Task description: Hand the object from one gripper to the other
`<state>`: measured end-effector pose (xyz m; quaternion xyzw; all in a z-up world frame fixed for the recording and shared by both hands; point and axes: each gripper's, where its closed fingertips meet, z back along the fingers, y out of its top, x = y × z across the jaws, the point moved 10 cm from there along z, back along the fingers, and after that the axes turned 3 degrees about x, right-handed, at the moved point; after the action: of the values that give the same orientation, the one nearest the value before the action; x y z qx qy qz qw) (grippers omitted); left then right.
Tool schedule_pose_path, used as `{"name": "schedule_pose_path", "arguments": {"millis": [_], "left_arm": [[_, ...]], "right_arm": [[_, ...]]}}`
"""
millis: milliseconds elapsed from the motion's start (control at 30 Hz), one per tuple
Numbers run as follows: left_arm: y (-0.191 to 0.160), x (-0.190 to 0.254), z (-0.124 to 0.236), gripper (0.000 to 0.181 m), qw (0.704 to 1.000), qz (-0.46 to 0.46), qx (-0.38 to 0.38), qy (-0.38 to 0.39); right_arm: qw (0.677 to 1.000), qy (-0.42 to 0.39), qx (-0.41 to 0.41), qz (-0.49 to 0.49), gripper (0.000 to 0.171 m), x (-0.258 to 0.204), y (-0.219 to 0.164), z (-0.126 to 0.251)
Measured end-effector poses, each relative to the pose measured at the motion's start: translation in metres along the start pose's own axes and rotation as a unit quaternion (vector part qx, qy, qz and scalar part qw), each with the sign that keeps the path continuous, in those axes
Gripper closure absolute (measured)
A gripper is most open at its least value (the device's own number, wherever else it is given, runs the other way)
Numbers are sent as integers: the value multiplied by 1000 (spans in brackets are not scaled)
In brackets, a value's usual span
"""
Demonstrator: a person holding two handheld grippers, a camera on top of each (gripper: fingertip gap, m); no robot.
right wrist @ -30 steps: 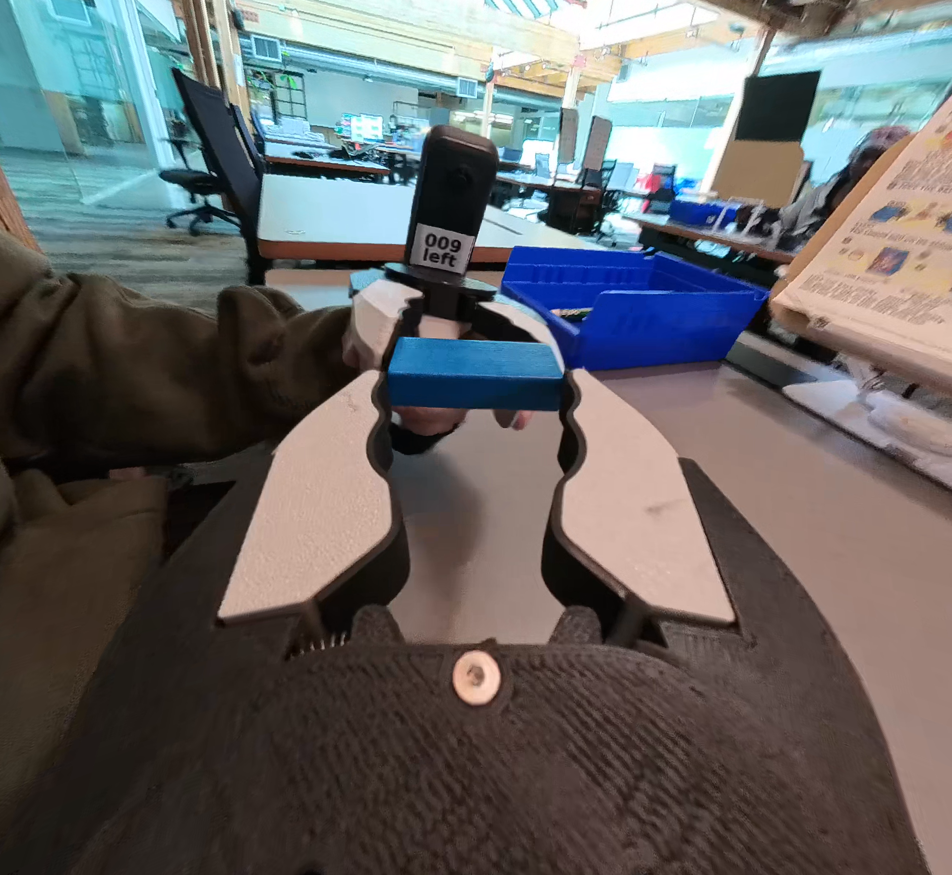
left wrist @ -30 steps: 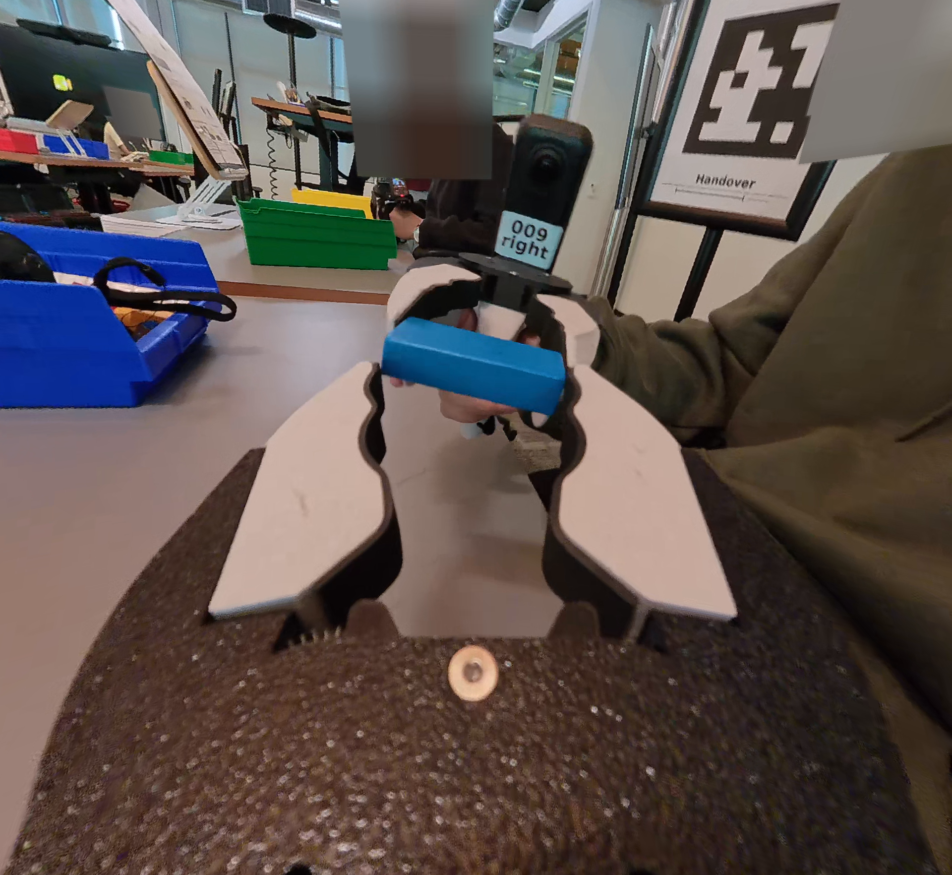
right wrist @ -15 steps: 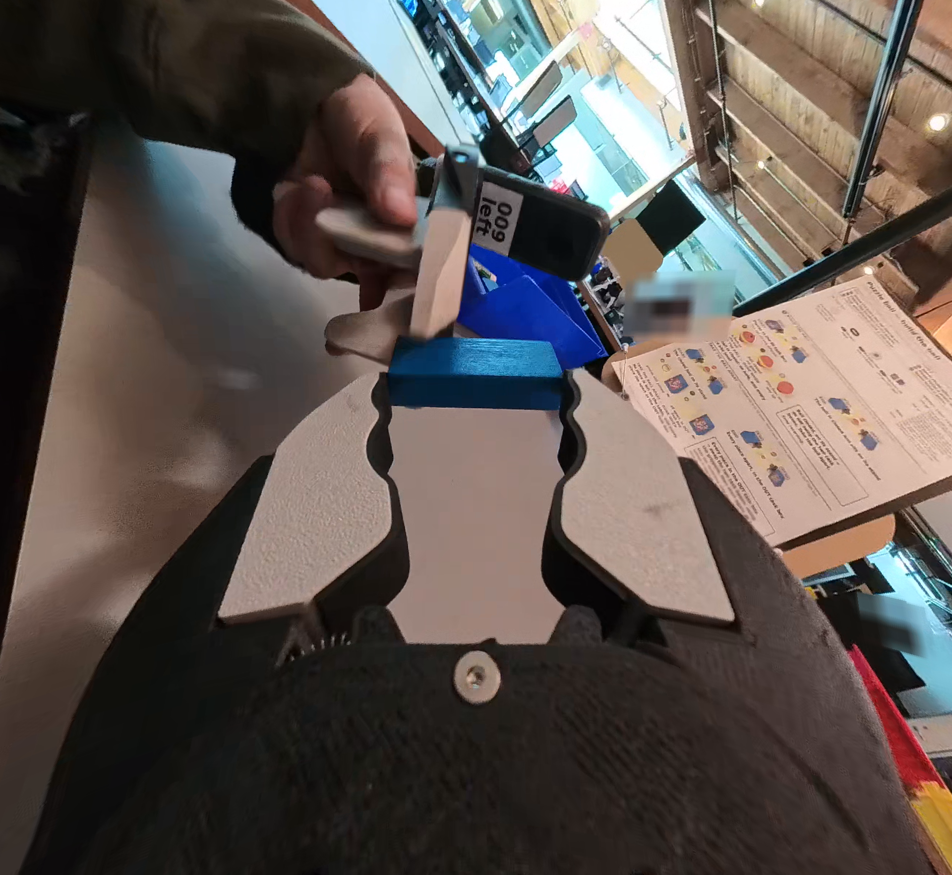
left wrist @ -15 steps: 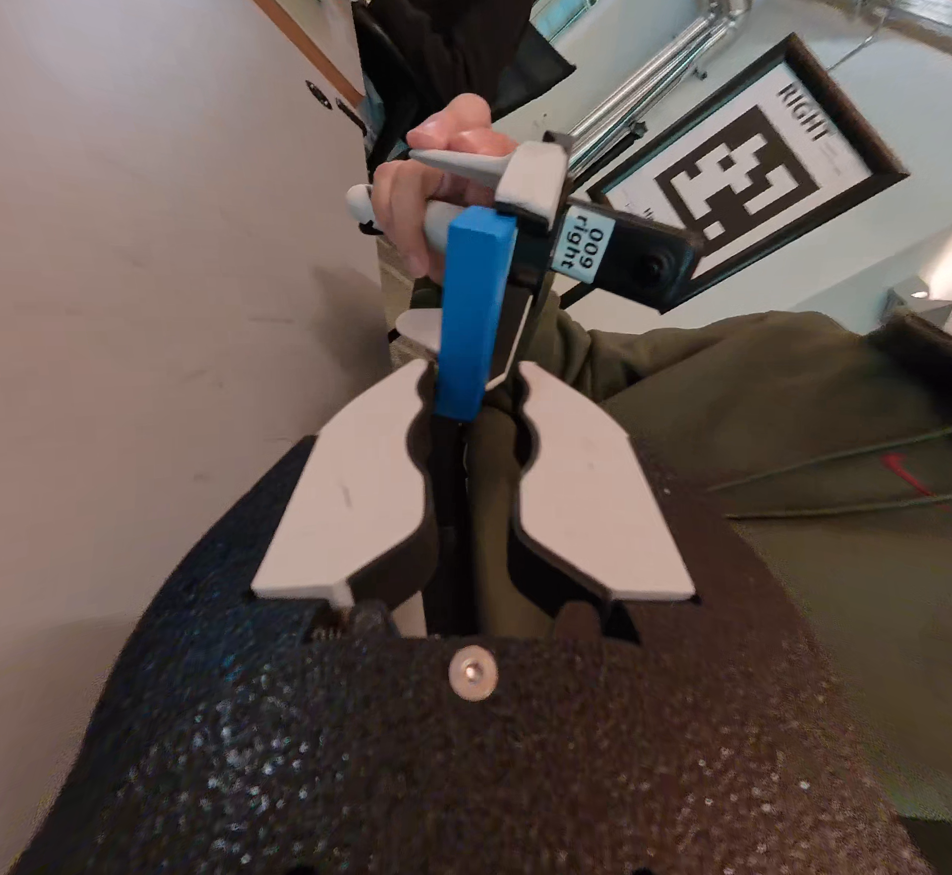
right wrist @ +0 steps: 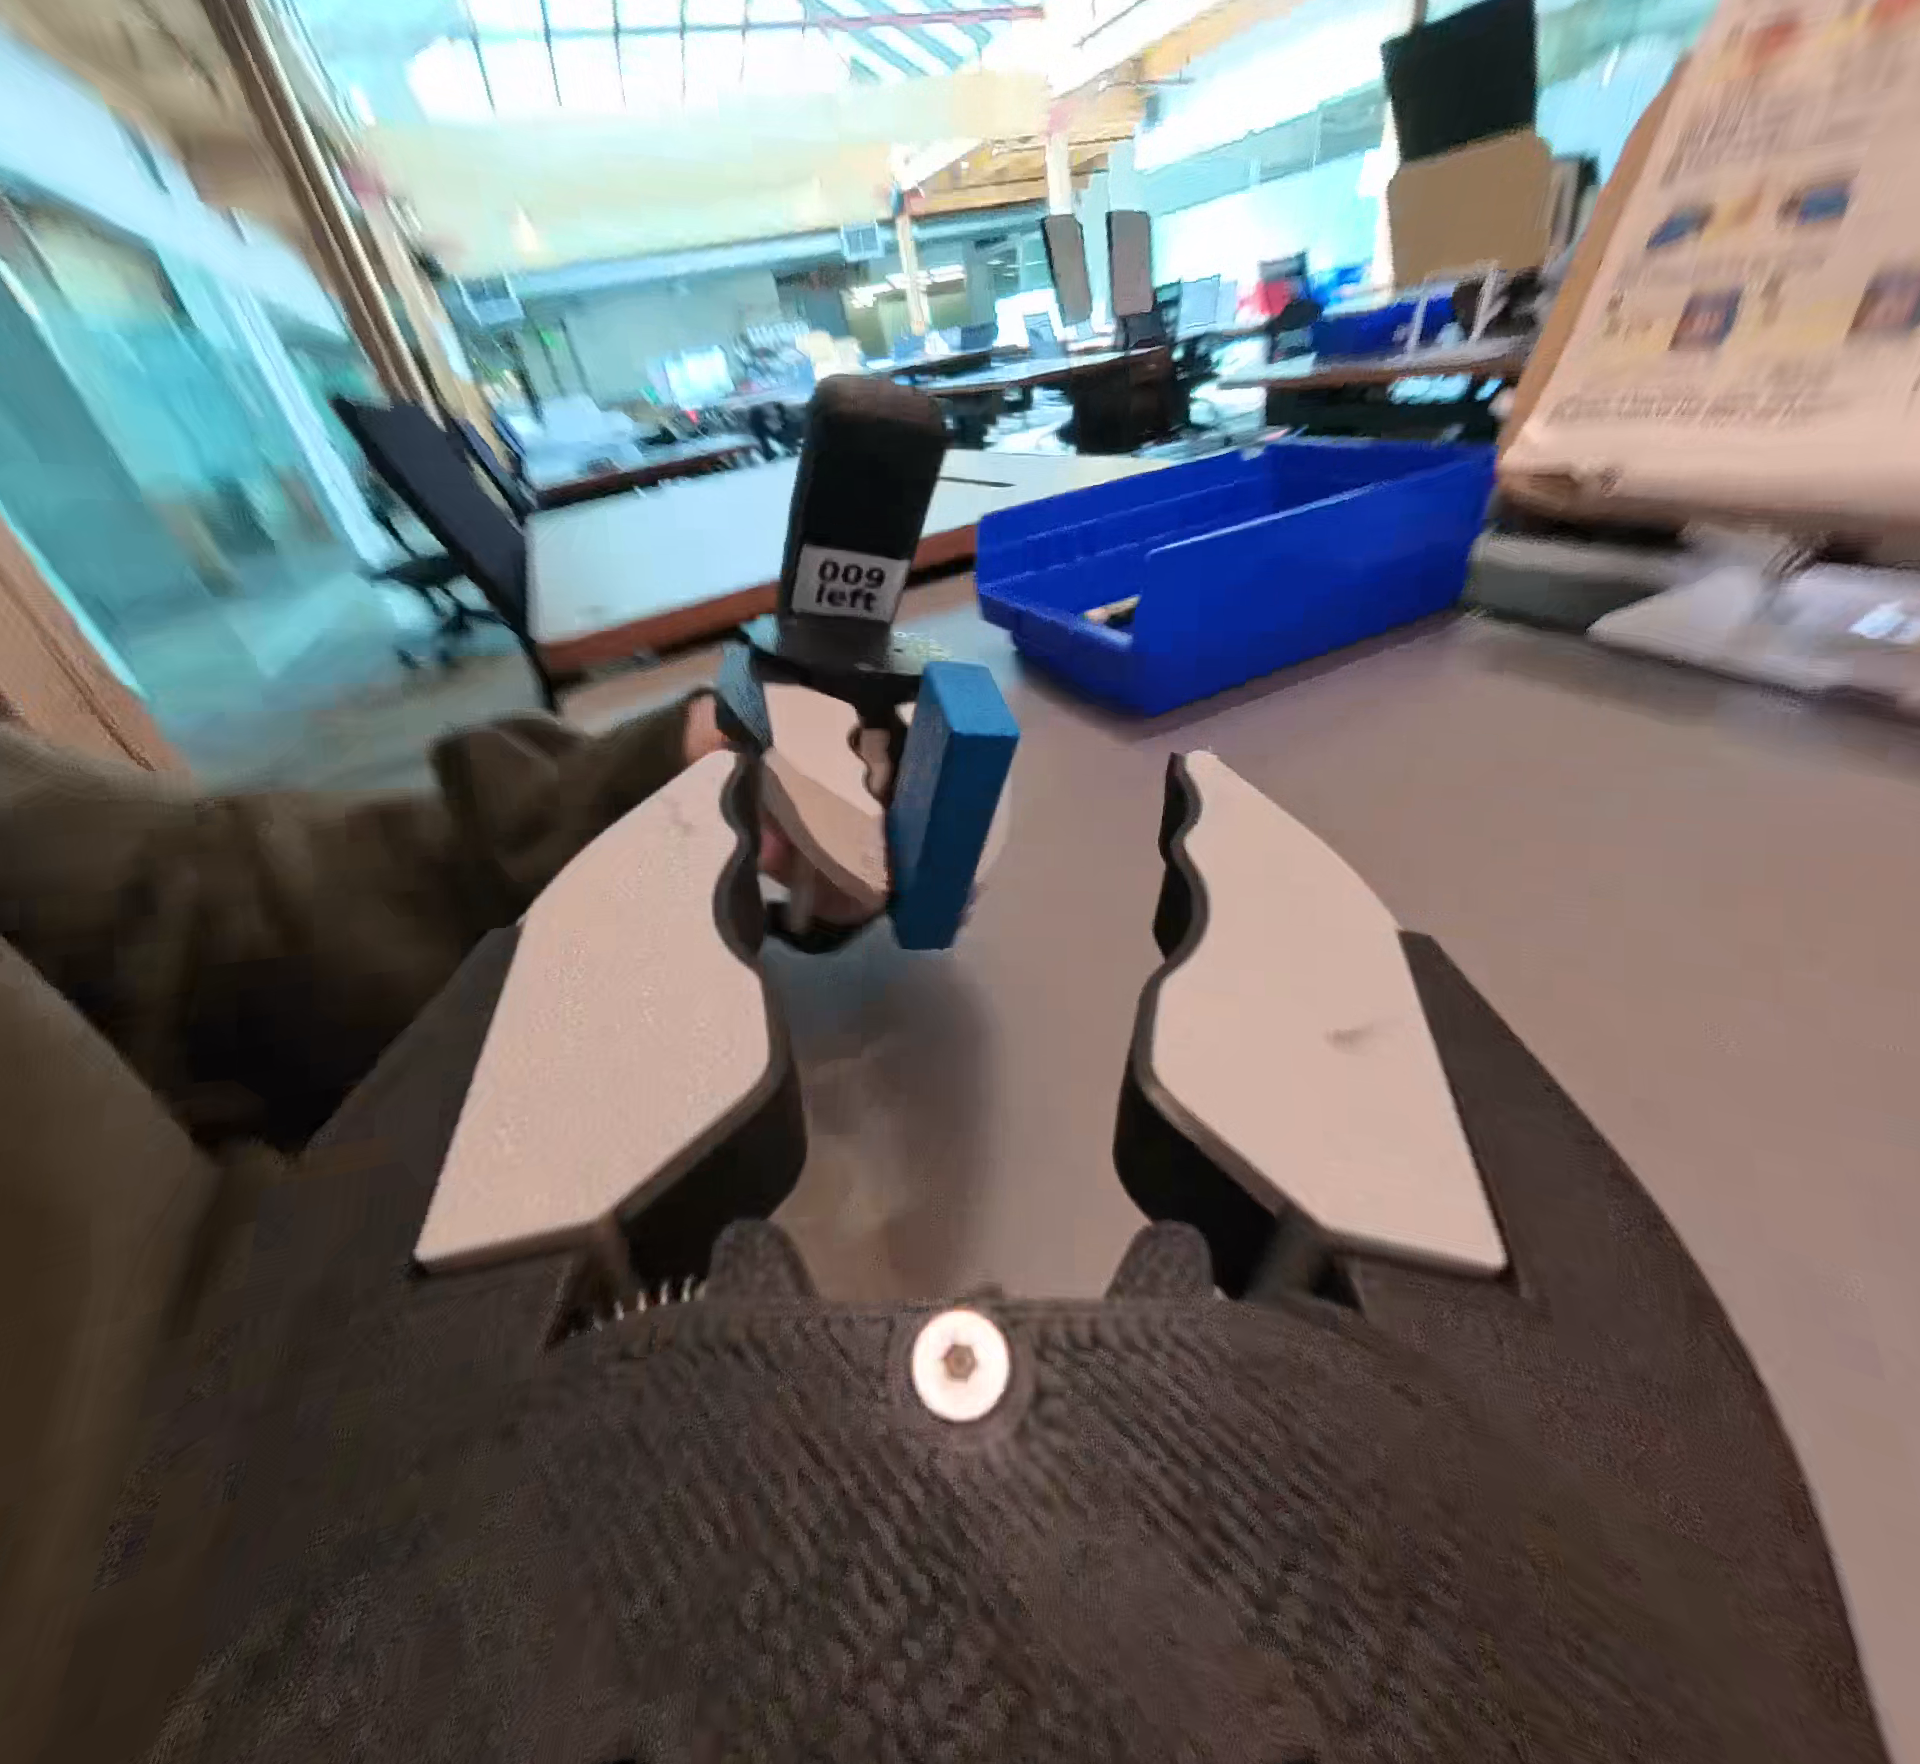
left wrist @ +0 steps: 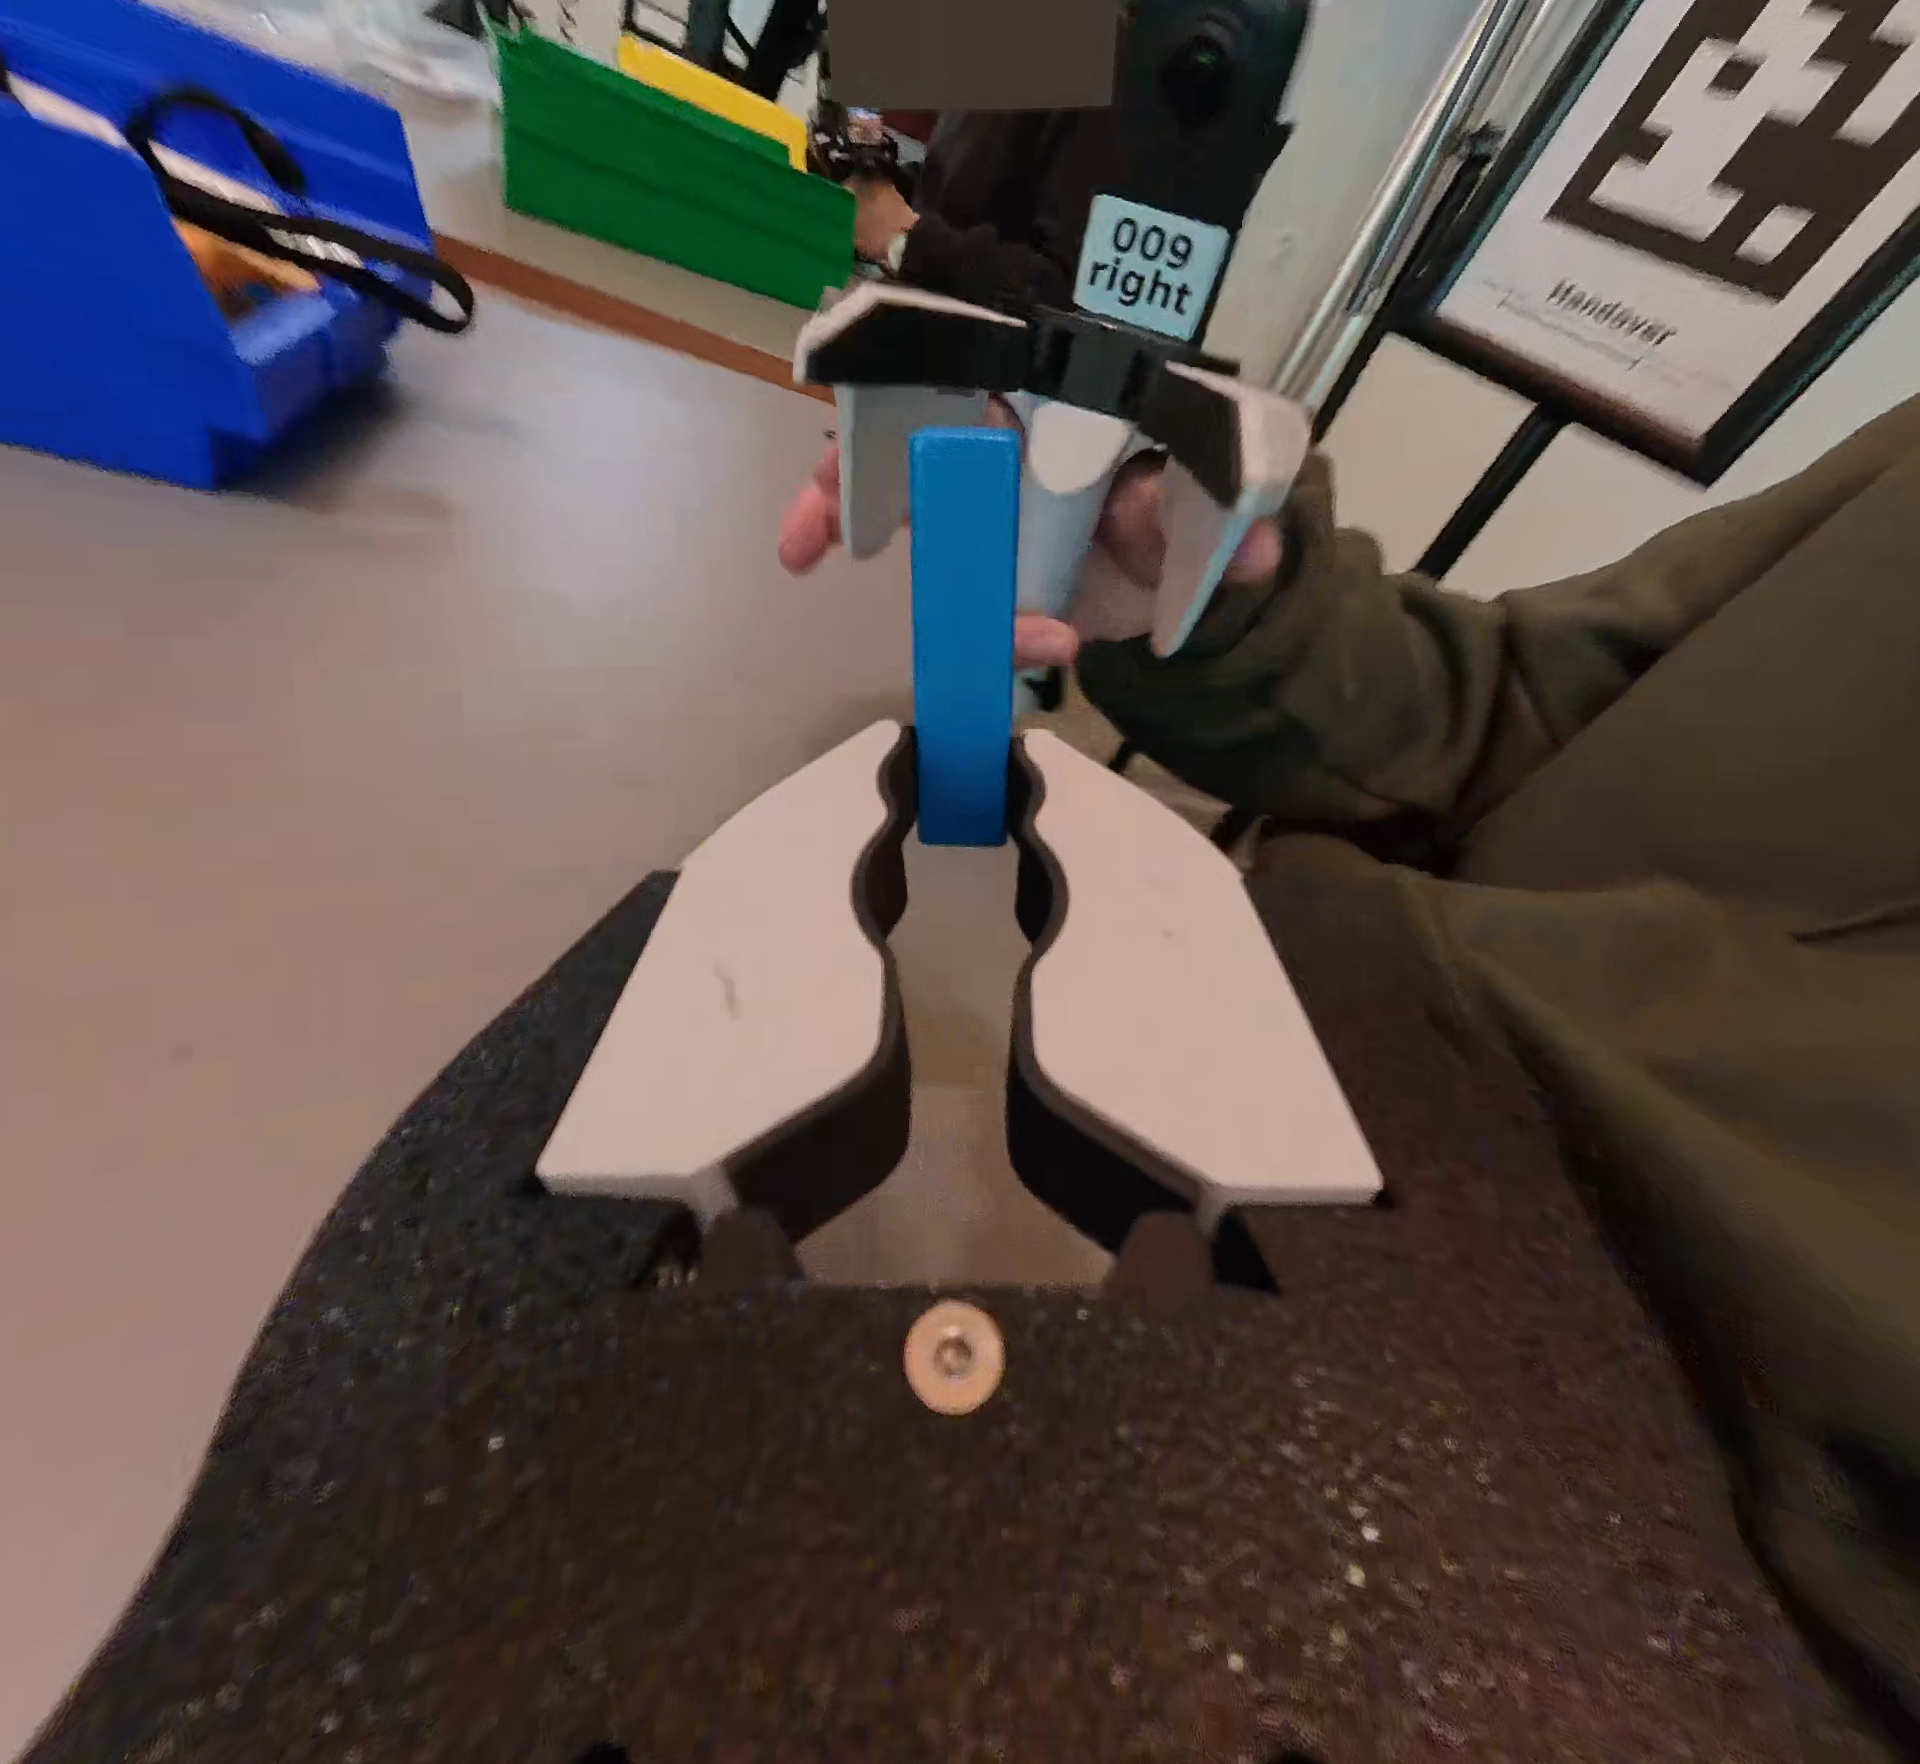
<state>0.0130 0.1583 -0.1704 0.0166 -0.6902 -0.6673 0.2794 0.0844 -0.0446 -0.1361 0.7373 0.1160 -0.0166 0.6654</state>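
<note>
One blue block (left wrist: 961, 634), that's the whole show: a plain long rectangular bar, solid blue, flat faces and square ends. In the left wrist view it stands upright dead centre, its lower end pinched between the tips of the left gripper (left wrist: 961, 795), whose fingers are pressed in tight on it. Right behind it, upper centre, is the right gripper (left wrist: 1049, 509) in a hand (left wrist: 1132, 561), fingers spread and not touching the block as far as I can see.

The right wrist view gives the other side: the right gripper (right wrist: 956, 841) is wide apart with nothing in it, and the block (right wrist: 951, 805) sits just left of centre, tilted a bit, clear of both tips. The left gripper (right wrist: 831, 841) holding it mostly hides behind the block here.

Only the left view has the green bin (left wrist: 665, 166) and the framed marker sign (left wrist: 1704, 135), upper right. A blue bin (right wrist: 1236, 561) sits right of centre on the grey table (right wrist: 1455, 831) in the right view, with a blurry printed sheet (right wrist: 1745, 260) at upper right.
</note>
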Motion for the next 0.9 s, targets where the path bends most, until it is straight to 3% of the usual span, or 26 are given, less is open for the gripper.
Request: {"name": "schedule_pose_path", "arguments": {"millis": [67, 100, 167, 267, 433, 633, 900], "left_arm": [[1, 3, 1, 165, 996, -85, -3, 26], [1, 6, 1, 165, 989, -140, -6, 36], [1, 12, 1, 165, 969, -241, -10, 49], [3, 16, 2, 165, 944, -322, 16, 64], [-2, 20, 3, 165, 921, -385, -2, 55], [-4, 22, 1, 165, 917, -396, -5, 42], [-2, 21, 0, 163, 919, -388, -12, 72]], "right_arm": [[991, 6, -19, -135, 99, 5, -3, -1], [976, 21, -42, -214, 92, 8, -8, -3], [936, 87, -43, -338, 96, 8, -16, -5], [899, 125, -23, -419, 102, 12, -29, -9], [860, 180, -19, -477, 95, 5, -42, -23], [852, 183, -30, -490, 102, 2, -47, -29], [885, 166, -7, -436, 102, 5, -46, -29]]}}
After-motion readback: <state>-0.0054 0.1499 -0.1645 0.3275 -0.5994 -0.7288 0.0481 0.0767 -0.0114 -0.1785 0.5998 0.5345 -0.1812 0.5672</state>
